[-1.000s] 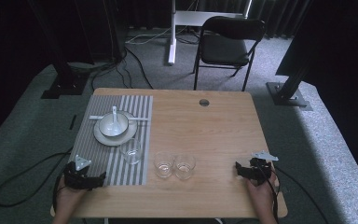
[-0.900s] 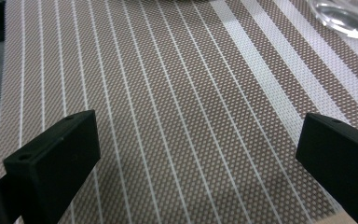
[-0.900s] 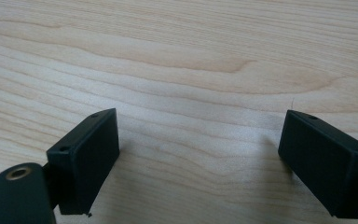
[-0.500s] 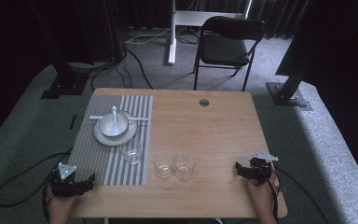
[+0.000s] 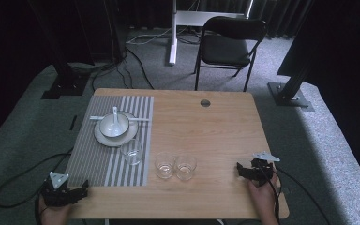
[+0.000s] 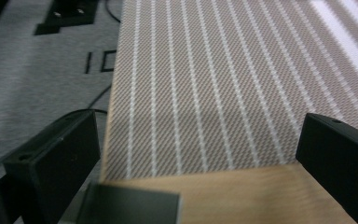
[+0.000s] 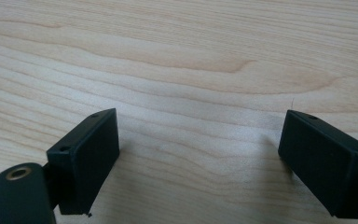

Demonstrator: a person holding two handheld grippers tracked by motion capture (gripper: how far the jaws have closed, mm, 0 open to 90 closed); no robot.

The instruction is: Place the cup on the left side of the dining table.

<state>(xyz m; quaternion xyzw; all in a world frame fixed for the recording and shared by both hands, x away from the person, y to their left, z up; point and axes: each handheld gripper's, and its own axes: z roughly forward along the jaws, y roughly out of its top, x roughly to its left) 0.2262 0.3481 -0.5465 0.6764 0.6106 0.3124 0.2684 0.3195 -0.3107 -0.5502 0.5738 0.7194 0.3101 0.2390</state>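
Left gripper (image 5: 82,191) at the table's near-left corner, jaws spread and empty, striped placemat (image 6: 223,84) just ahead, right gripper (image 5: 239,169) resting on bare table (image 7: 191,56), jaws wide apart, three glasses (image 5: 164,164) between both.

The worktop (image 5: 215,126) looks like pale wood with a clear grain, smooth and matt; in the right gripper view its surface (image 7: 177,60) shows soft brown lines and almost no shine. The placemat (image 5: 98,164) looks like woven cloth with grey and white stripes, and in the left gripper view its weave (image 6: 205,84) appears fine and slightly rough. The left gripper (image 6: 196,154) and the right gripper (image 7: 198,154) have jaws of black matt plastic with flat faces. The three glasses (image 5: 164,165) are clear and glossy. The bowl (image 5: 114,124) and plate (image 5: 104,137) look like white glazed ceramic. The floor (image 5: 37,122) looks like grey carpet, rough.
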